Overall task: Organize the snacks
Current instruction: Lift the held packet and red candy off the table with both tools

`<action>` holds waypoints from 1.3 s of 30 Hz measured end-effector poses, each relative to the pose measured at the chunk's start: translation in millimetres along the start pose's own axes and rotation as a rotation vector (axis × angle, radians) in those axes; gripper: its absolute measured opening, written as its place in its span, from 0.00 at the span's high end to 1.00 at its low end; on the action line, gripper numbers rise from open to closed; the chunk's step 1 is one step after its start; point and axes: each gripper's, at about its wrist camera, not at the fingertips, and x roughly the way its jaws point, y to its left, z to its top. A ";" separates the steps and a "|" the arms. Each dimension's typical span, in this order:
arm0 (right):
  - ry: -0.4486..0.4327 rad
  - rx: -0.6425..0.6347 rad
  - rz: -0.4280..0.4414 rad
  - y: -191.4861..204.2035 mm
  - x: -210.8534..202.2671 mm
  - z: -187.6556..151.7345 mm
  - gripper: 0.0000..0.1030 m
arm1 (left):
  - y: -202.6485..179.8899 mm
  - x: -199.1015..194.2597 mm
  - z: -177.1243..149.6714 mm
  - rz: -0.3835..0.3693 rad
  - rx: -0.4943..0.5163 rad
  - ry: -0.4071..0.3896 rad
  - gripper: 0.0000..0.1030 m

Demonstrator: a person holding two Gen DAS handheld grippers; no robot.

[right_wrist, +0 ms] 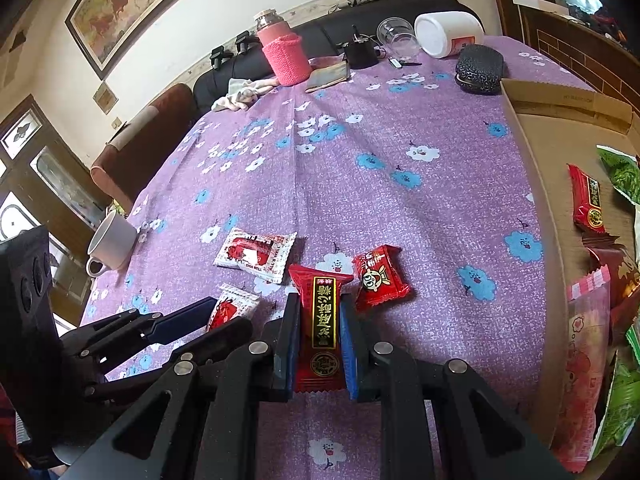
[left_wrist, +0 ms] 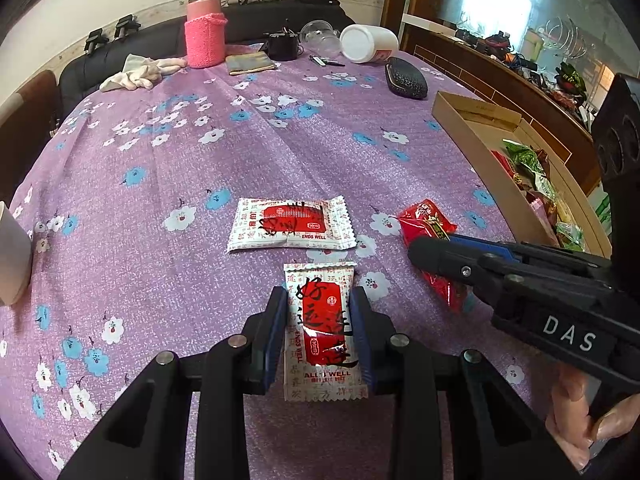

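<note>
The left gripper, low in the left wrist view's centre, has its jaws closed on a white-and-red snack packet lying on the purple flowered surface. A second white packet lies just above it. In the right wrist view the right gripper has its jaws pinched on a slim red snack bar; a red candy sits just beside it. The cardboard box of snacks fills the right edge.

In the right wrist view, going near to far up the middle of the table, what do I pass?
Red snack bar clamped in the right gripper → small red candy packet → bare floral tablecloth → pink-sleeved flask at the far edge.
</note>
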 end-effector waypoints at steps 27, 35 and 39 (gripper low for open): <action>0.021 0.024 0.018 -5.4 2.4 0.4 0.81 | 6.2 -1.3 0.6 -0.025 -0.035 0.008 0.70; 0.026 0.025 0.020 -5.6 4.1 1.2 0.81 | 6.8 -0.4 1.2 -0.036 -0.040 0.015 0.70; 0.024 0.026 0.017 -5.2 3.6 1.0 0.81 | 6.9 -0.9 1.5 -0.046 -0.043 0.014 0.70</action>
